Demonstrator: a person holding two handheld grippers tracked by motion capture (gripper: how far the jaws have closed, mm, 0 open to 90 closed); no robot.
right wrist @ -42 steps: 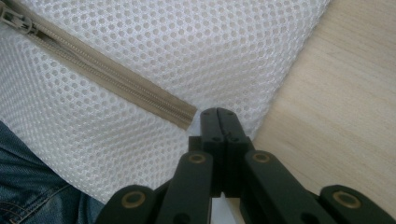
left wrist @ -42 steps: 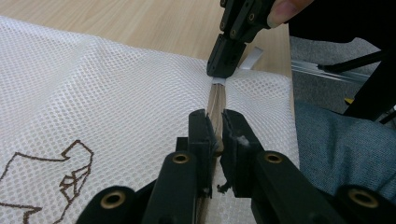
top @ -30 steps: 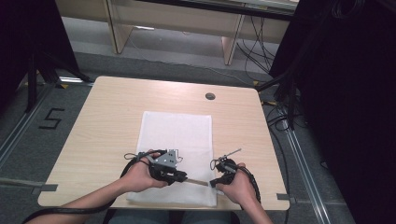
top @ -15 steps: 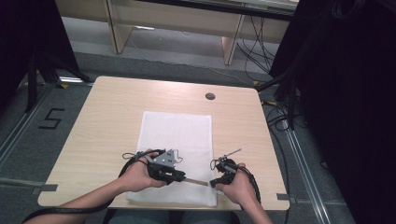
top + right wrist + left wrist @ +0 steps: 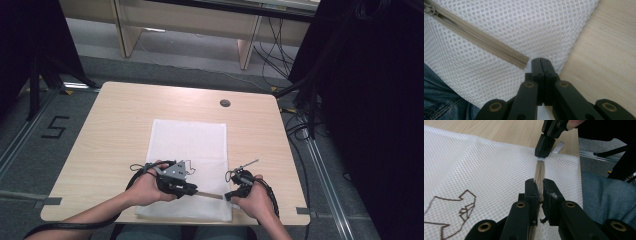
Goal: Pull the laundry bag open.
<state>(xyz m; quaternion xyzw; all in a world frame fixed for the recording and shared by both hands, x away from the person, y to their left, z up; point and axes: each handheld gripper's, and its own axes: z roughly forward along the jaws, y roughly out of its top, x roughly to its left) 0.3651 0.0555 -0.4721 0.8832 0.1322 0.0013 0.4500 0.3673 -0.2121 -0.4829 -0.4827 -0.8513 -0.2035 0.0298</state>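
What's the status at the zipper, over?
Left gripper shut on beige zipper of white mesh laundry bag. Right gripper shut at the zipper's end. Nothing in the way.

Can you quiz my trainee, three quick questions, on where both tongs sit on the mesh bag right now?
1. True or false: the left tongs are clamped on the beige zipper of the white mesh bag.
2. The right tongs pinch: A) the zipper's slider, B) the bag next to the zipper's end, near its corner, C) the wooden table.
3. What is stitched in brown on the bag in the left gripper view?

Key: 1 true. 2 B. 3 An outline drawing; what it depicts cannot be told.
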